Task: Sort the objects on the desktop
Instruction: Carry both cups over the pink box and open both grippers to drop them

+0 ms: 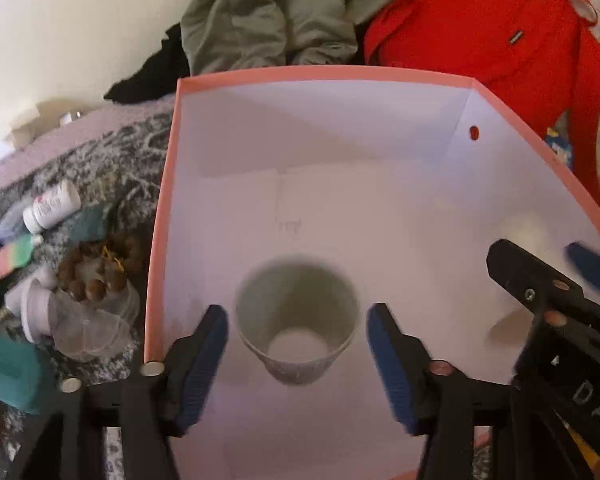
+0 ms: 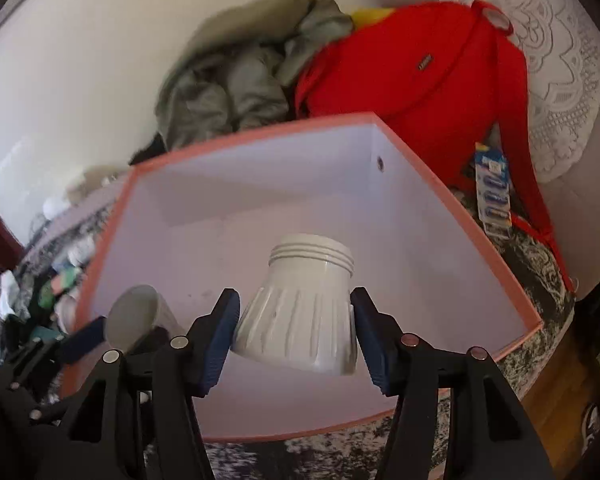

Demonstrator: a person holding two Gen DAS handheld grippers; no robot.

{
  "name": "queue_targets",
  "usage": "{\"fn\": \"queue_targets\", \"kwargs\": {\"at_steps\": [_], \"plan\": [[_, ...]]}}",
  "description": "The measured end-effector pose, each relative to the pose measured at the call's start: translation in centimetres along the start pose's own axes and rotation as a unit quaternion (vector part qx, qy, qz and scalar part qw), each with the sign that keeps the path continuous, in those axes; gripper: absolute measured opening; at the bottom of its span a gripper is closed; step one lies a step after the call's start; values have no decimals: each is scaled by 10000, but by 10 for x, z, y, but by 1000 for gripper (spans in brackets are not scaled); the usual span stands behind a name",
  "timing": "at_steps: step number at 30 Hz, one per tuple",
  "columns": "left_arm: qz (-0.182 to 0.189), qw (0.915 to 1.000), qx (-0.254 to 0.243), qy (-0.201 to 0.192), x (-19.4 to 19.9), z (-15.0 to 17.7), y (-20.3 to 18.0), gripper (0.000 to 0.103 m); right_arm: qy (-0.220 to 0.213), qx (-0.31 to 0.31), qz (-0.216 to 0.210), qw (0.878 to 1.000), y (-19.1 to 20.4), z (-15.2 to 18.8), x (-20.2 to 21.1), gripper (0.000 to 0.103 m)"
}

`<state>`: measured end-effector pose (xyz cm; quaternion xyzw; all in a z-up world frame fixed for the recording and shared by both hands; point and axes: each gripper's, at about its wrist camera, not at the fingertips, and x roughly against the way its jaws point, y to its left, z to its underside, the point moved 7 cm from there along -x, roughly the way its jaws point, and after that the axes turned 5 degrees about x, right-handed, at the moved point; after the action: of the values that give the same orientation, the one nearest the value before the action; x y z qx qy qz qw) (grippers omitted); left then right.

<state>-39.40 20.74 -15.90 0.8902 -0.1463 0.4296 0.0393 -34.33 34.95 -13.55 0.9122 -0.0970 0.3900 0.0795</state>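
Rumpled grey clothes (image 1: 272, 20) and a red bag (image 1: 484, 40) crowd twelve o'clock behind the pink box (image 1: 160, 240), where the left gripper (image 1: 298, 364) gapes around a white cup (image 1: 296, 320), the right gripper (image 2: 296, 336) pinches a ribbed white jar (image 2: 300, 312), its side lettered "DA".

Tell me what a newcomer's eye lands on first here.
The pink-rimmed box fills both views, and a red bag sits behind it. The open left gripper flanks a white cup inside the box. Over the box, the right gripper brackets a ribbed white jar.
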Motion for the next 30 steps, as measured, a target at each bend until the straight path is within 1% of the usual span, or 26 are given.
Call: {"fn": "queue_targets", "kwargs": {"at_steps": [1,2,3,5,6,7,8,10,11,12,14,21,23,26,30], "plan": [[-78,10000,-39,-41,1,0,-2,79,-100,40,57,9999,-3,0,1,80],[-71,9999,-81,-79,2,2,-5,84,-200,81,115,9997,-6,-1,2,92],[-130,9998,-143,-85,2,4,-7,86,-288,105,161,9994,-7,-2,4,96],[-341,9990,-280,-86,0,8,-10,88,-338,94,204,9992,-9,-4,8,97],[-446,9984,-339,-60,-2,11,-11,88,-253,85,214,9994,-8,-3,5,97],[-469,9984,-298,-33,-2,13,-11,88,-122,88,233,9996,-7,1,2,97],[-371,9992,-141,88,-3,16,-10,87,26,100,283,9995,-7,5,-2,97],[-179,9993,-43,324,-3,20,-12,83,396,153,481,9979,-9,13,-16,96],[-88,9990,5,436,-3,23,-13,78,568,153,551,9967,-12,17,-21,95],[-86,9989,27,459,-1,24,-13,76,667,107,580,9960,-16,19,-24,95],[-83,9987,72,506,1,27,-15,76,793,106,753,9939,-25,22,-27,95],[-134,9976,148,665,9,40,-21,76,940,276,1014,9900,-37,27,-27,94],[-94,9977,119,666,10,40,-24,76,993,324,1108,9883,-39,29,-26,94],[-69,9982,148,584,11,37,-23,76,985,331,1162,9878,-41,30,-25,94],[178,9985,387,358,24,31,-16,80,758,111,1055,9915,-39,26,-15,94]]}}
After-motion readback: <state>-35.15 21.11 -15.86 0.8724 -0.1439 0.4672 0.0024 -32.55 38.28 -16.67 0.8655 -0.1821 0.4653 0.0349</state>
